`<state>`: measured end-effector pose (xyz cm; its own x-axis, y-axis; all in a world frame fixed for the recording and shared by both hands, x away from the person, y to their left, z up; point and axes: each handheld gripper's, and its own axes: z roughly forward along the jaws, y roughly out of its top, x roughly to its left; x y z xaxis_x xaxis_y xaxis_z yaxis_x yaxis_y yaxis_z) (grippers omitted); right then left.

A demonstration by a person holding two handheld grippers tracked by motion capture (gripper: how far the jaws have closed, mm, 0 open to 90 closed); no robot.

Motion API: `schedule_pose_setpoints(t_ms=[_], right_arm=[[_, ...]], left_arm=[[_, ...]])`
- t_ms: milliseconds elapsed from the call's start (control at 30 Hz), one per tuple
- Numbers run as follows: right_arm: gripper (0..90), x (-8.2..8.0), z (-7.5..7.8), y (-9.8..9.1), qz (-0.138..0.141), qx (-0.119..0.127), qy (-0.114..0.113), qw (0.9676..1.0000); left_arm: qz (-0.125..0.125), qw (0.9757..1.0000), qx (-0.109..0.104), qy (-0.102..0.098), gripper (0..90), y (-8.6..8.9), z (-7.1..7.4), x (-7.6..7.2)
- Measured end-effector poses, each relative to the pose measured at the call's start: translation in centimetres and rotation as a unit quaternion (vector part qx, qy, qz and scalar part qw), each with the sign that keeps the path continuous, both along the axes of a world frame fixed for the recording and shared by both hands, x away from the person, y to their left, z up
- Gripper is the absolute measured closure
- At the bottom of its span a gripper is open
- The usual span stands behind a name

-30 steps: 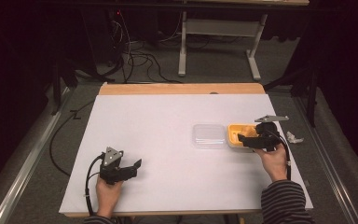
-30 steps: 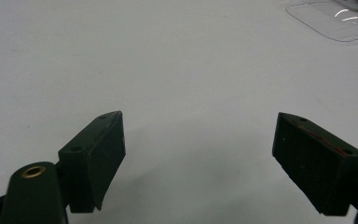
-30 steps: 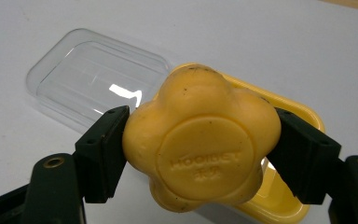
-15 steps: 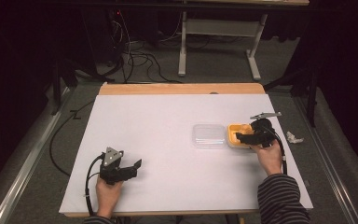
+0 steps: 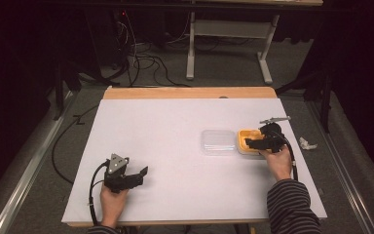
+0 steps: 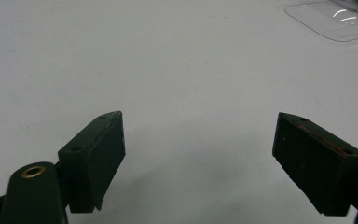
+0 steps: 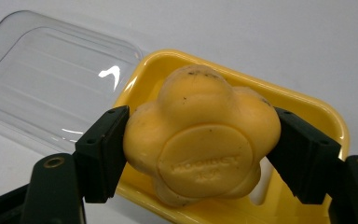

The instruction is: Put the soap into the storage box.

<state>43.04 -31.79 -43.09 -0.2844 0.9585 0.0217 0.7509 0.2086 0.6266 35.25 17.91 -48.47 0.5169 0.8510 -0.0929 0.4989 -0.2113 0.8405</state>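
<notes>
Soap (image 7: 200, 140) — a yellow, flower-shaped bar with a round stamped face — sits clamped between the two black jaws of the right gripper (image 7: 200, 149), one pad pressed on each side of it. It hangs just above the yellow soap dish (image 7: 317, 109), over the dish's hollow. A clear plastic lid (image 7: 51, 79) lies flat on the white desk (image 5: 175, 131), touching the dish's side. In the high view the right gripper (image 5: 265, 142) is over the dish (image 5: 243, 139) near the desk's right edge. The left gripper (image 5: 126, 178) rests well apart at the near left — its jaws stand wide with nothing between them.
</notes>
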Motion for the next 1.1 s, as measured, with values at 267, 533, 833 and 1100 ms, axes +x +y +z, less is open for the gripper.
schedule_pose_setpoints(t_ms=[267, 533, 833, 1100], right_arm=[[26.1, 0.29, -0.51, 0.04, -0.005, 0.000, 0.010, 0.9999], [25.8, 0.42, -0.74, 0.39, -0.008, -0.007, 0.011, 0.9999], [23.7, 0.52, -0.86, 0.50, -0.014, -0.006, 0.001, 0.9999], [24.4, 0.54, -0.97, 0.56, -0.010, -0.006, 0.004, 0.9999]], left_arm=[[0.001, 1.0000, 0.001, 0.000, 17.5, -0.03, -0.01, 0.00], [0.001, 1.0000, 0.001, -0.001, 17.6, -0.03, -0.01, -0.01], [0.002, 1.0000, 0.002, 0.000, 17.6, -0.04, -0.01, 0.00], [0.002, 1.0000, 0.002, 0.002, 17.7, 0.00, 0.01, 0.02]])
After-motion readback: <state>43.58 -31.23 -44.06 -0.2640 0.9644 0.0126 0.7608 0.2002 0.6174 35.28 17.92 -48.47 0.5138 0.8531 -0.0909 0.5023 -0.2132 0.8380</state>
